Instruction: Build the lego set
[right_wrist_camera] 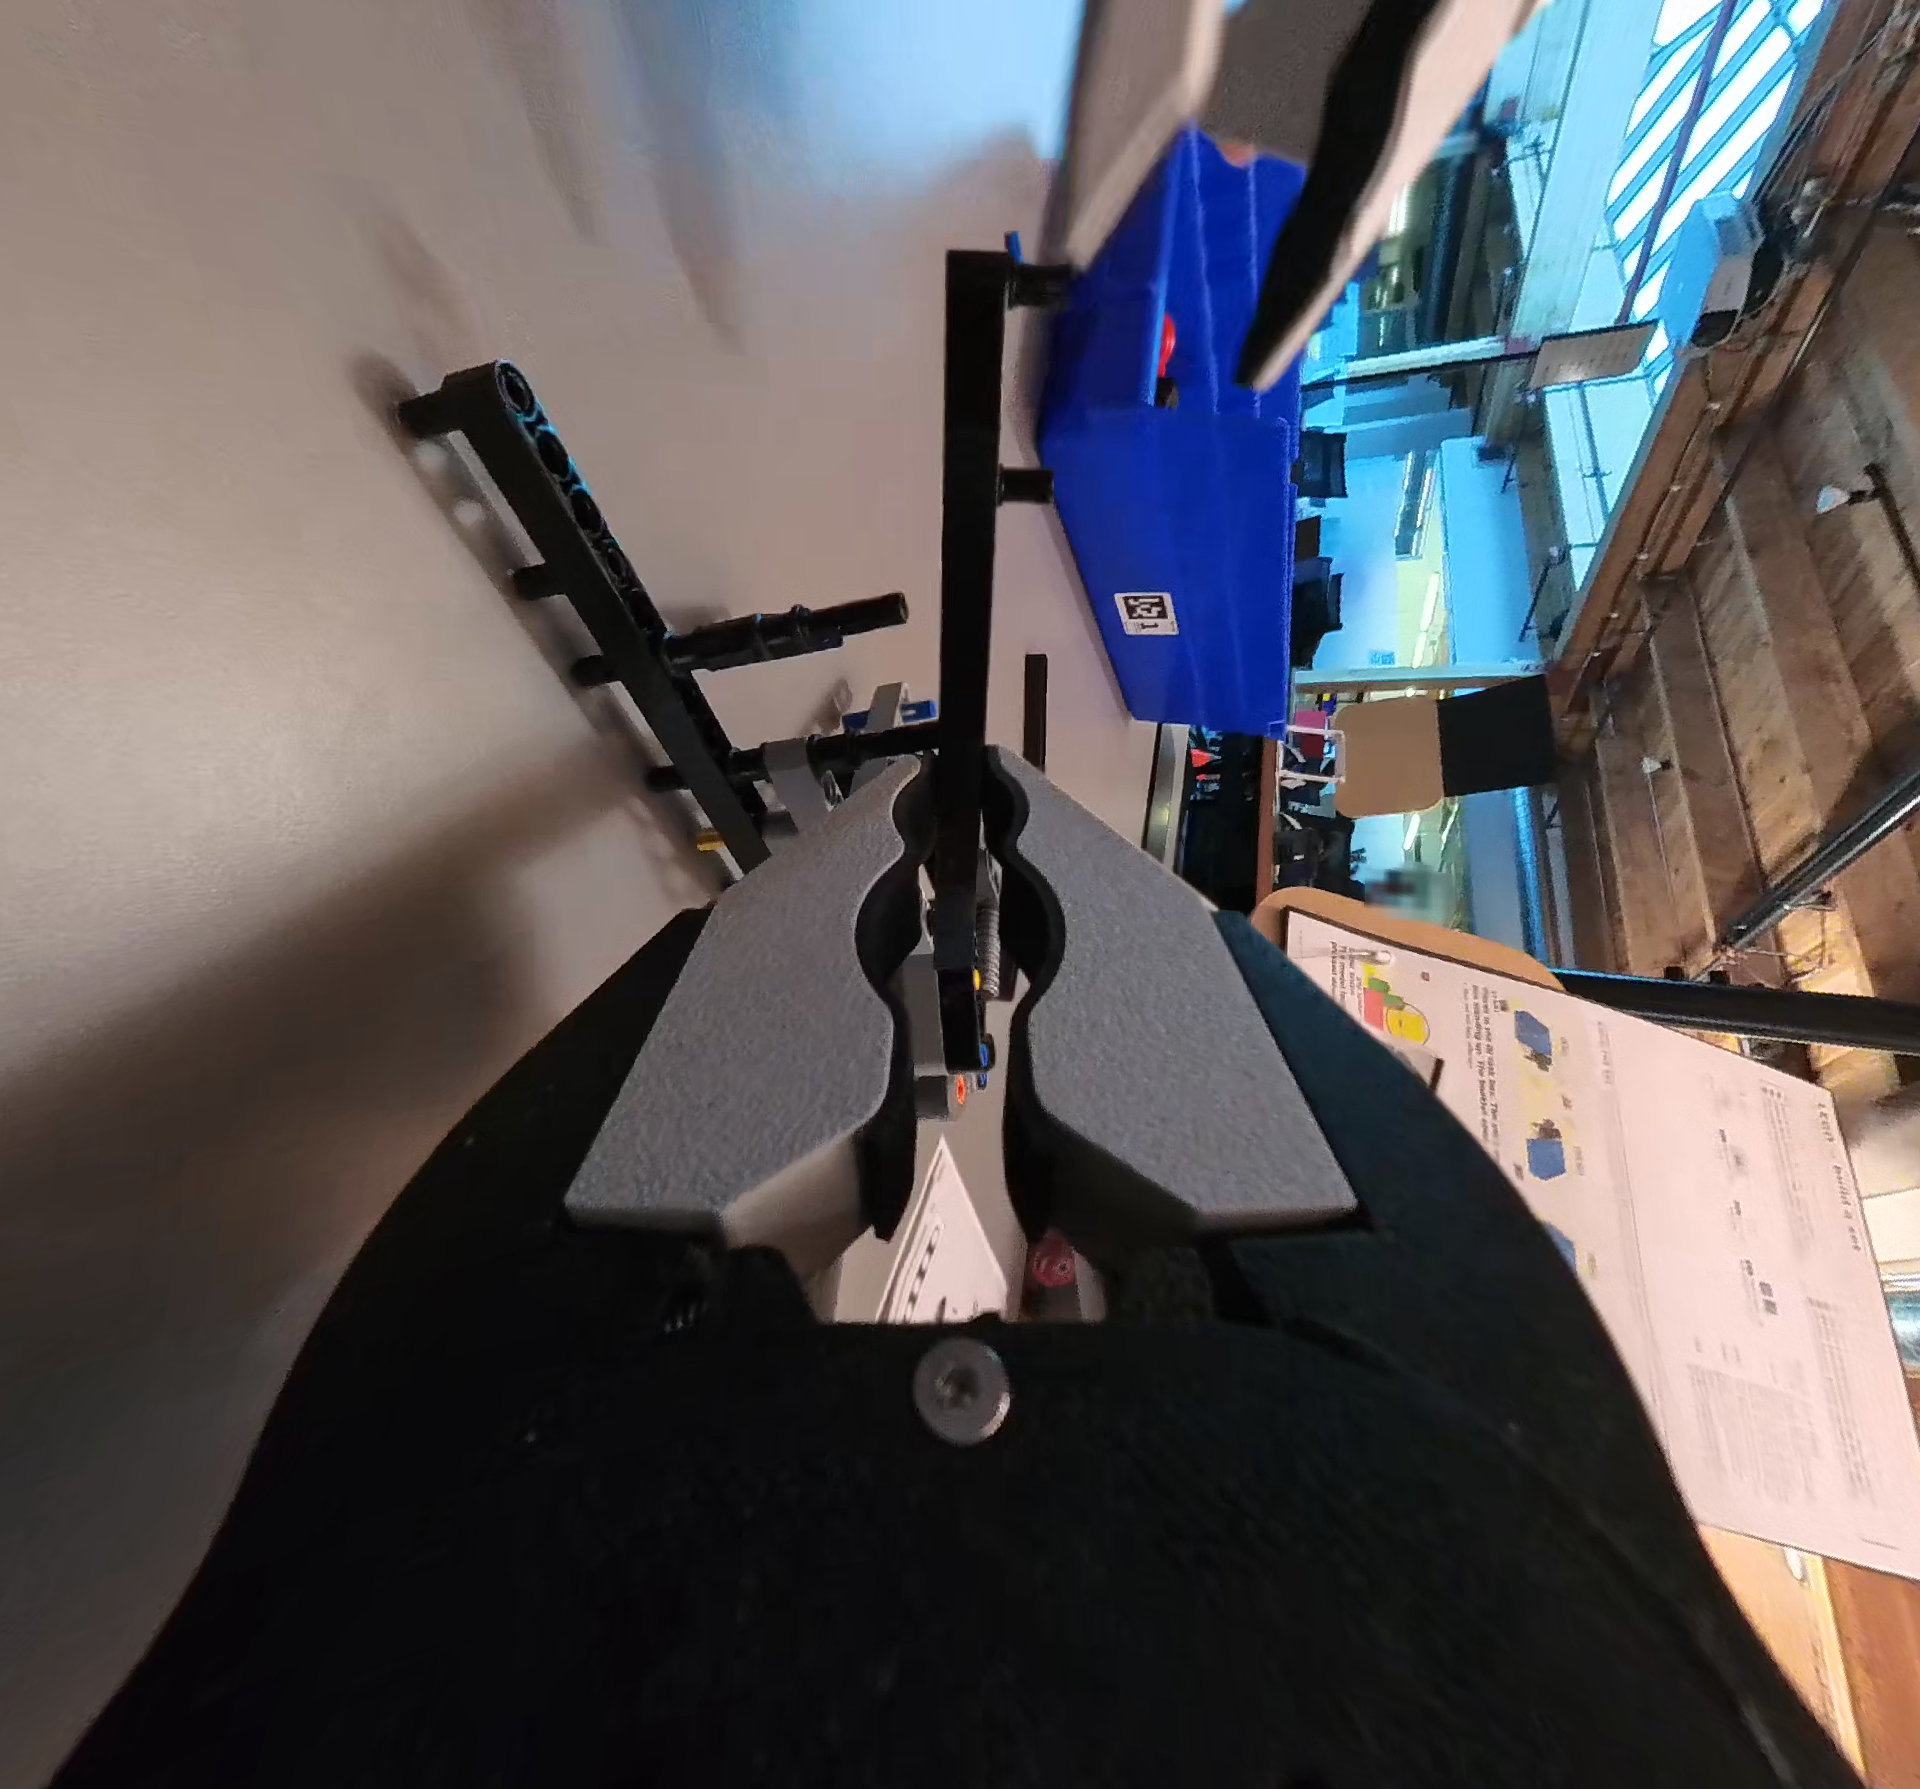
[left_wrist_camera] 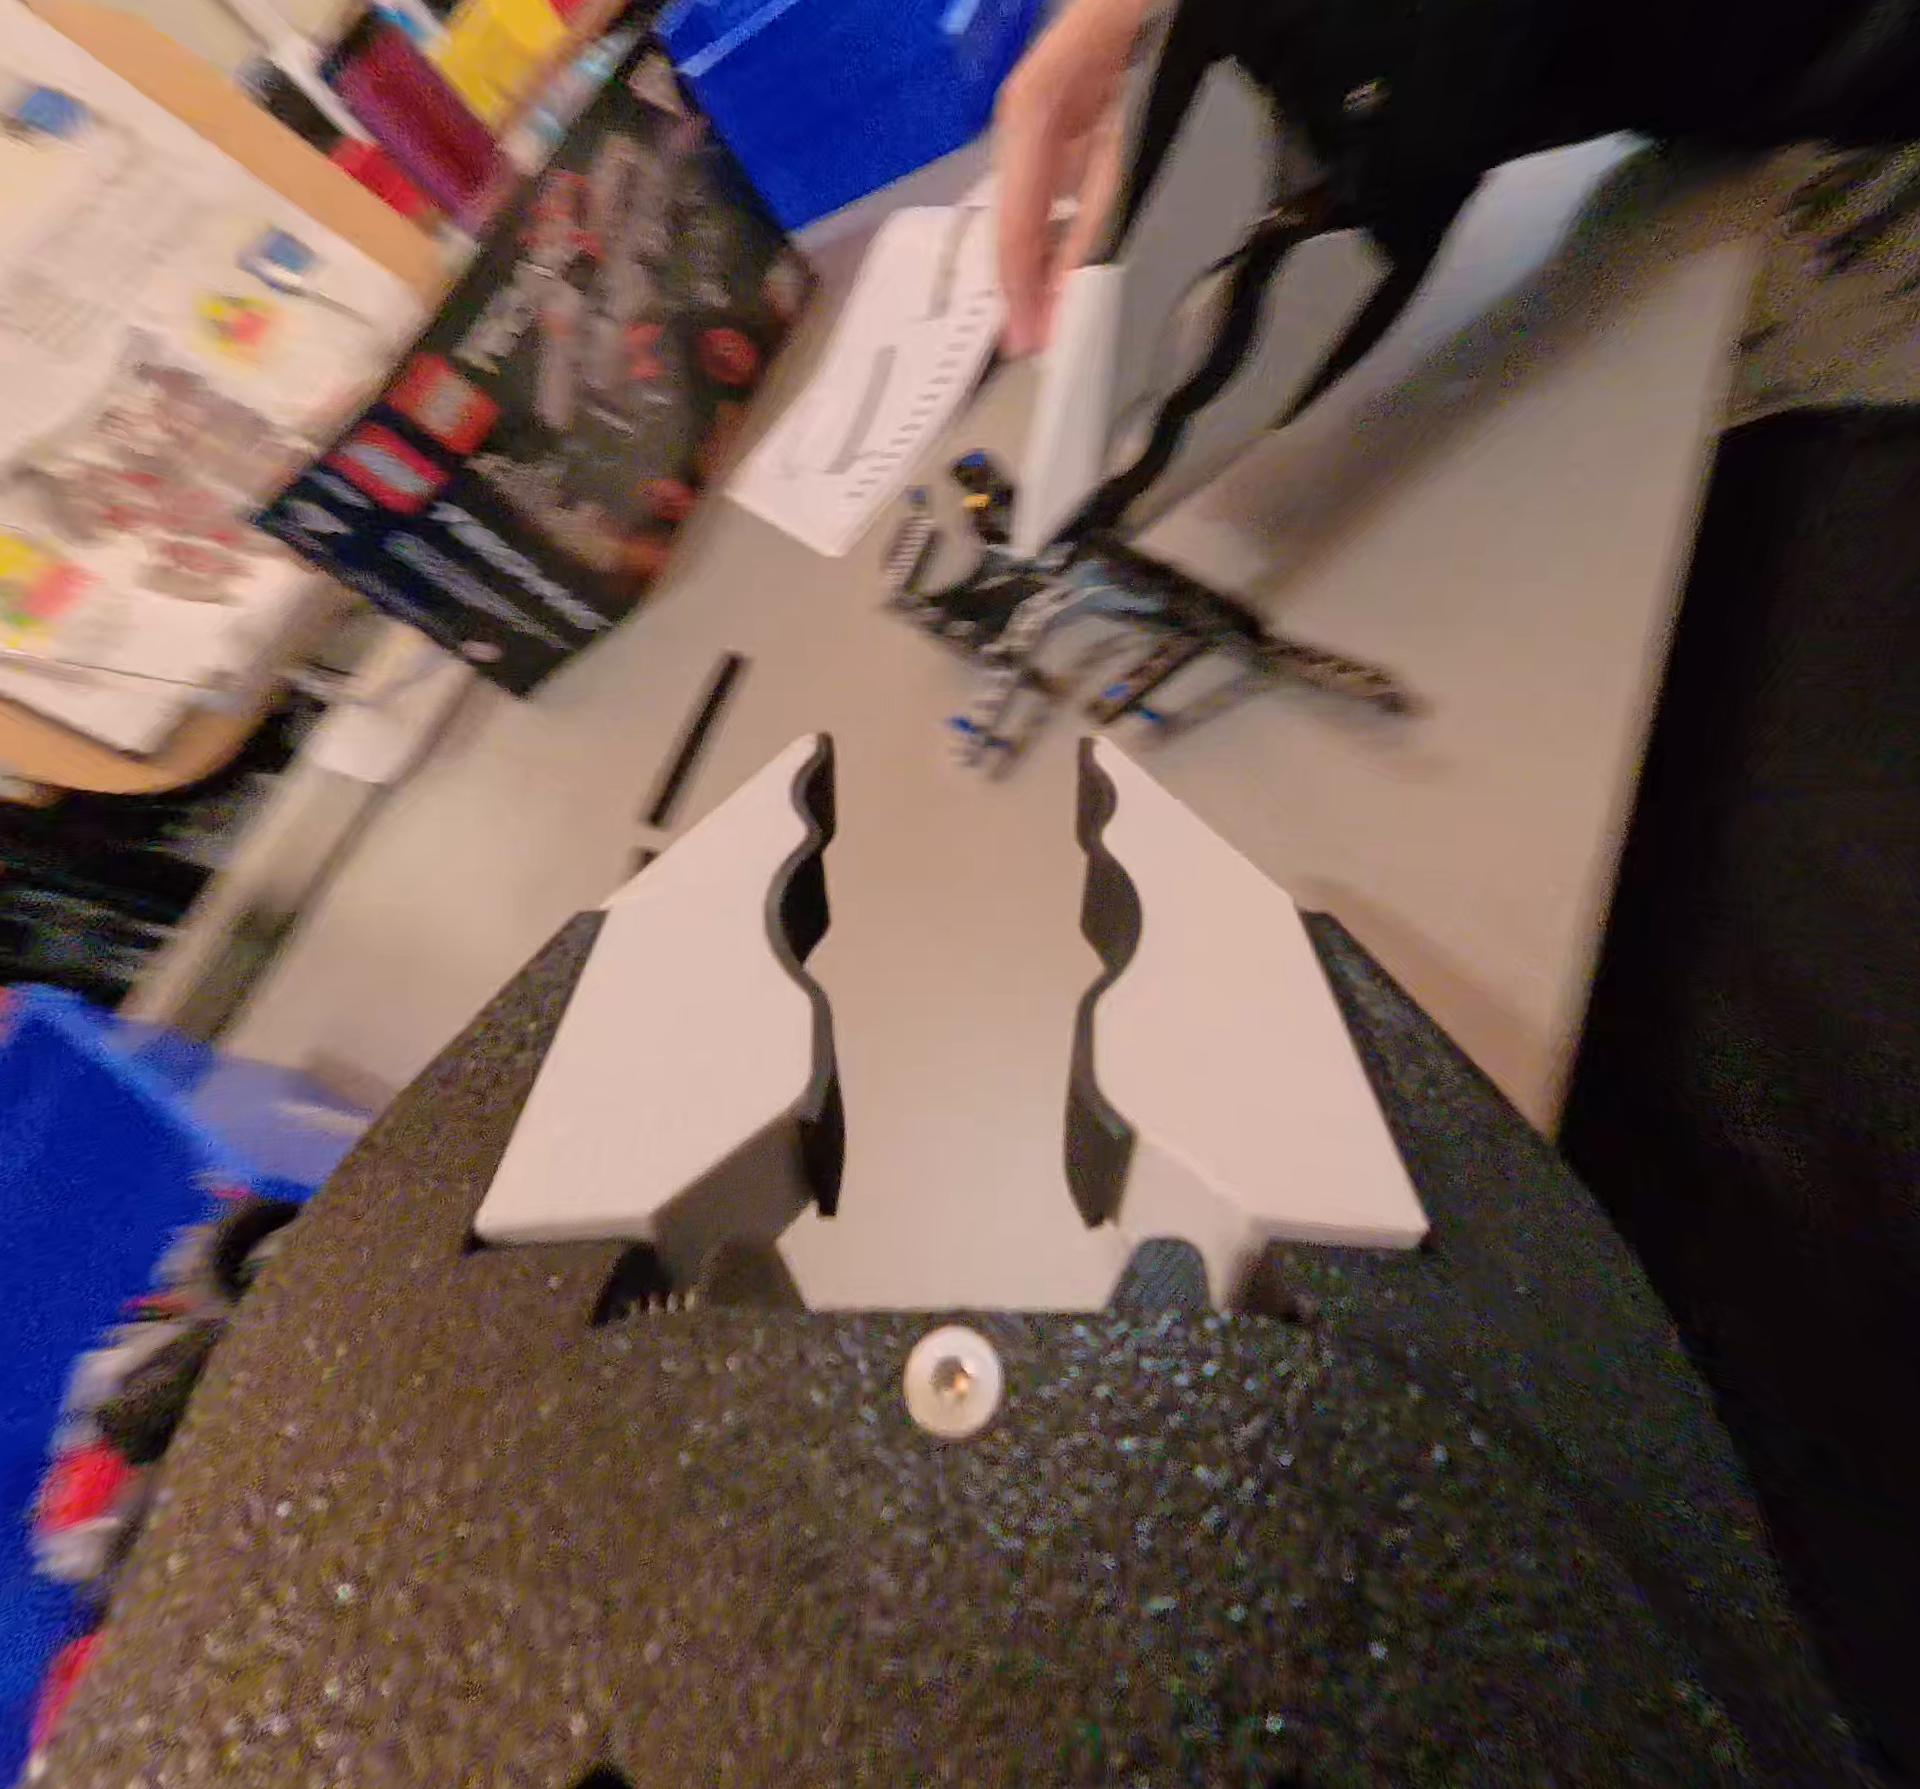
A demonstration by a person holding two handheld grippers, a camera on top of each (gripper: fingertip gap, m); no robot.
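A partly built lego frame (left_wrist_camera: 1101, 617) of long black beams with grey and blue parts lies on the pale table, blurred, ahead of my left gripper (left_wrist_camera: 958, 778). The left gripper is open and empty, above the table and short of the frame. My right gripper (right_wrist_camera: 961, 783) is shut on one long black beam (right_wrist_camera: 966, 534) of the frame; a second black beam (right_wrist_camera: 592, 565) with pins runs to its left. The right gripper also shows in the left wrist view (left_wrist_camera: 1070, 389), held by a hand (left_wrist_camera: 1049, 150). The left gripper's fingers (right_wrist_camera: 1174, 46) show at the top of the right wrist view.
A blue bin (right_wrist_camera: 1174, 534) stands beyond the frame. A second blue bin (left_wrist_camera: 862, 46), a dark lego box (left_wrist_camera: 582, 409) and a white booklet (left_wrist_camera: 894, 378) lie at the far left of the table. A loose black rod (left_wrist_camera: 696, 742) lies near the left gripper. A printed sheet (right_wrist_camera: 1621, 1220) lies to the right. About 8 cm separates my left fingertips from my right.
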